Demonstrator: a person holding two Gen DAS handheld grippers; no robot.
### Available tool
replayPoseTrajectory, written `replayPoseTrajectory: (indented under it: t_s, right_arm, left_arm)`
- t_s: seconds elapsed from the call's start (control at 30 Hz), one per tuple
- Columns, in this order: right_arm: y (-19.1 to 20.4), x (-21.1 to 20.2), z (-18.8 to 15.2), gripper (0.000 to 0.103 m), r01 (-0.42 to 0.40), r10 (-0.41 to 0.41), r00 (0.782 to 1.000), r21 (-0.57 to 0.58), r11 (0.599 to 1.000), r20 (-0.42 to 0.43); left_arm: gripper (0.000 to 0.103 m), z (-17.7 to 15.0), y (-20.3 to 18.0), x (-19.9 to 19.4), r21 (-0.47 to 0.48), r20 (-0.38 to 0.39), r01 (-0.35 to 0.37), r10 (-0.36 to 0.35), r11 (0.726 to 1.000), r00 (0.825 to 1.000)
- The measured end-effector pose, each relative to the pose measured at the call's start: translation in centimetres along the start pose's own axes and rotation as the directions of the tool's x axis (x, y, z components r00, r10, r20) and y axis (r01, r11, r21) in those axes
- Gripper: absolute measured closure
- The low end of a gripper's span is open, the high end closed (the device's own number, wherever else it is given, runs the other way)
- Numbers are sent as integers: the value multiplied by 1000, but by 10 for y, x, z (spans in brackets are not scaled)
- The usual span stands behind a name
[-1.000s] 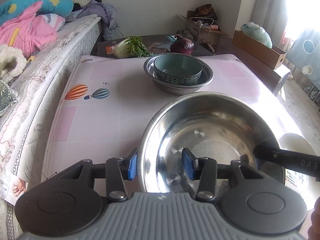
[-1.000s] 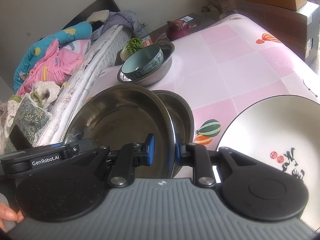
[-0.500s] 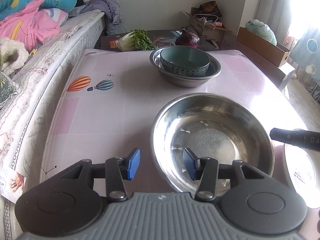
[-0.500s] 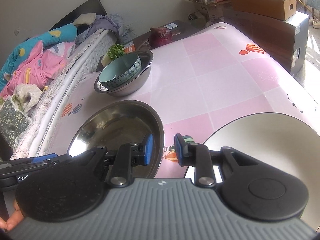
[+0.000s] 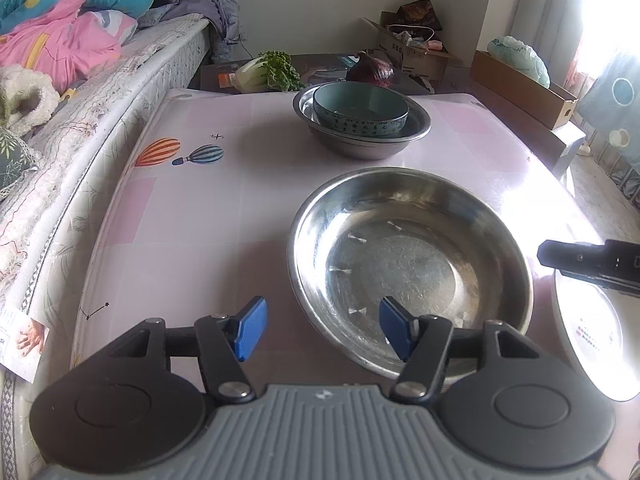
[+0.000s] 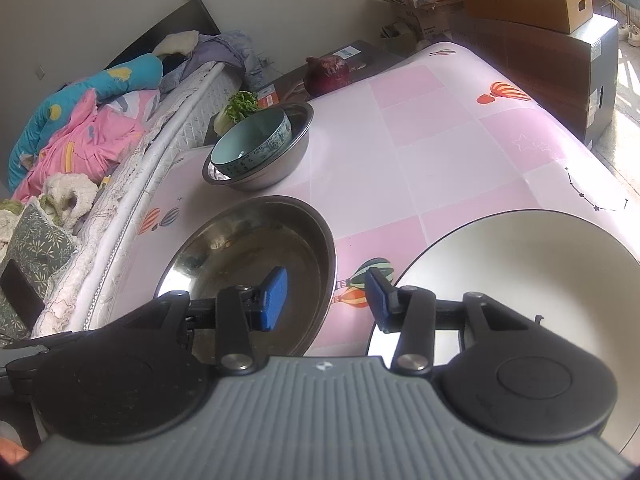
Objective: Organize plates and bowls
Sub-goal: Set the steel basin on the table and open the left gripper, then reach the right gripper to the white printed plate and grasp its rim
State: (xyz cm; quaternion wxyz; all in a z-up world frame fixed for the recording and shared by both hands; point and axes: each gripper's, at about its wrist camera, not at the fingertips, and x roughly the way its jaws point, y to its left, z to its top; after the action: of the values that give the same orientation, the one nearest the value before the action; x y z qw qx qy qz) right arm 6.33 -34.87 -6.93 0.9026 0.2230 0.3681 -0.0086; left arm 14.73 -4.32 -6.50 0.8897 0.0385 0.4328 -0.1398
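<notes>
Left wrist view shows the left gripper spread wide, empty, straddling the steel basin's near rim; only the right view shows the right gripper agape, straddling basin and white plate.

A pink-and-white checked bench printed with striped hot-air balloons carries silver steel bowls, a teal bowl banded with dark script, and a white plate. Blue pads tip black grippers.
</notes>
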Motion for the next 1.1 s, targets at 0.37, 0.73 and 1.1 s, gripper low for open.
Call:
replayPoseTrajectory:
  t_s: [0.37,0.73,1.1]
  right_arm:
    - [-3,-22,-6,57,-21,21,1000,22,1000,19]
    - [-7,-33,-11,57,-33,32,999,38,999,25]
    - [-17,-46,-13,56,-38,36,999,61,997,36]
  left_arm:
    - [33,-9,0,-20,-19,15,1,-1,1000,1000]
    - [30,-14,-7,-30,-9,20,6,-6,1000,1000]
    - [30,-19,-22,-37,25,30,29,-30,999,999]
